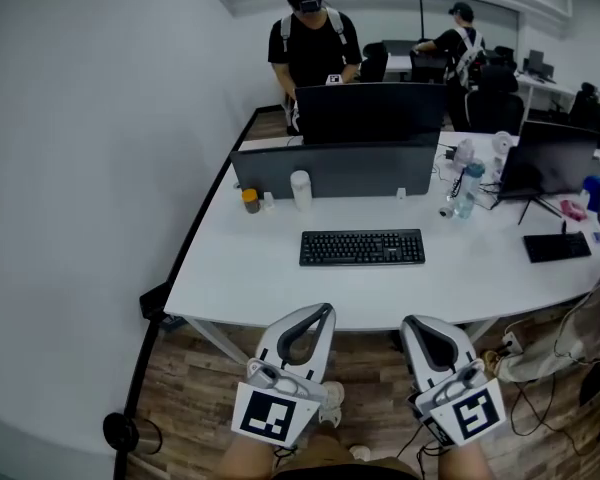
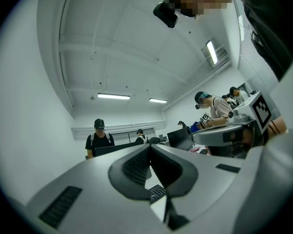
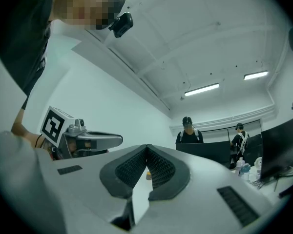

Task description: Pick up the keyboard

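Observation:
A black keyboard (image 1: 362,247) lies flat on the white desk (image 1: 250,278), square to its front edge. My left gripper (image 1: 323,309) and right gripper (image 1: 412,320) hang side by side in front of the desk's near edge, short of the keyboard, both shut with nothing between the jaws. In the left gripper view a corner of the keyboard (image 2: 157,192) shows through the gap below the closed left gripper (image 2: 150,146). The right gripper (image 3: 147,146) points slightly upward at the room, its tips pressed together.
A grey divider (image 1: 335,171) with a monitor (image 1: 368,111) behind it stands at the desk's back. A white cup (image 1: 300,189), a small jar (image 1: 250,200) and bottles (image 1: 465,190) sit near it. A second monitor (image 1: 545,158) and dark pad (image 1: 556,246) are right. People stand behind.

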Demonstrator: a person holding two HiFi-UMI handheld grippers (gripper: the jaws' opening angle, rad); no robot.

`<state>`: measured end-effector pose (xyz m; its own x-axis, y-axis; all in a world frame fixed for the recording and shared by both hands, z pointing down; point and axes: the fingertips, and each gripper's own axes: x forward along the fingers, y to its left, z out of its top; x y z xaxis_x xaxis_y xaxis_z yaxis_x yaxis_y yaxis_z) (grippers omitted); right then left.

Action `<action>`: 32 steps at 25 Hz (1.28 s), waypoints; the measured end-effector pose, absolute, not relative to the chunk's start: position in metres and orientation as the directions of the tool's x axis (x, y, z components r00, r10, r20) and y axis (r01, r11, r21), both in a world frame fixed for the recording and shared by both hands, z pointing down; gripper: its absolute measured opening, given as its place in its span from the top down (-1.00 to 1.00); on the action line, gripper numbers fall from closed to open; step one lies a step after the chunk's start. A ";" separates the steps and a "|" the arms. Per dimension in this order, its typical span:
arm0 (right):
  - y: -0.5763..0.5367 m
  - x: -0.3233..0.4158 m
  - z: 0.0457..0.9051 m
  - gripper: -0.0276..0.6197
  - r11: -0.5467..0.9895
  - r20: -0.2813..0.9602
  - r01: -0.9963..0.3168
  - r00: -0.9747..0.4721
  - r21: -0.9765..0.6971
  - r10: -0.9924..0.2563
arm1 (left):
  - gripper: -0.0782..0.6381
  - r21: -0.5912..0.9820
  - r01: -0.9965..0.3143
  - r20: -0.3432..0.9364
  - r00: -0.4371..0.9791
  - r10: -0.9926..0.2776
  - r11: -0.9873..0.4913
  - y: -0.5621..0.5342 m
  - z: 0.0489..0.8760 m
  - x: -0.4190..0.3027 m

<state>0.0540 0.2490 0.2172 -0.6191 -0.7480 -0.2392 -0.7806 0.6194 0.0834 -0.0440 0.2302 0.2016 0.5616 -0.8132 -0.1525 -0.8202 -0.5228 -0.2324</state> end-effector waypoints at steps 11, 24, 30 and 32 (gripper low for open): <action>0.181 0.046 0.223 0.82 0.613 -0.208 -0.786 -0.614 0.074 -0.762 | 0.76 -0.244 -0.812 -0.146 0.571 -0.808 -0.529 0.159 0.204 -0.053; 0.087 0.026 0.221 0.82 0.591 -0.196 -0.799 -0.600 0.108 -0.776 | 0.76 -0.391 -0.740 -0.115 0.629 -0.769 -0.547 0.064 0.209 -0.061; 0.047 0.015 0.219 0.82 0.580 -0.180 -0.805 -0.594 0.126 -0.784 | 0.76 -0.386 -0.737 -0.116 0.636 -0.763 -0.555 0.023 0.207 -0.072; 0.036 0.010 0.217 0.82 0.578 -0.175 -0.805 -0.593 0.134 -0.786 | 0.76 -0.393 -0.733 -0.117 0.639 -0.760 -0.555 0.011 0.204 -0.075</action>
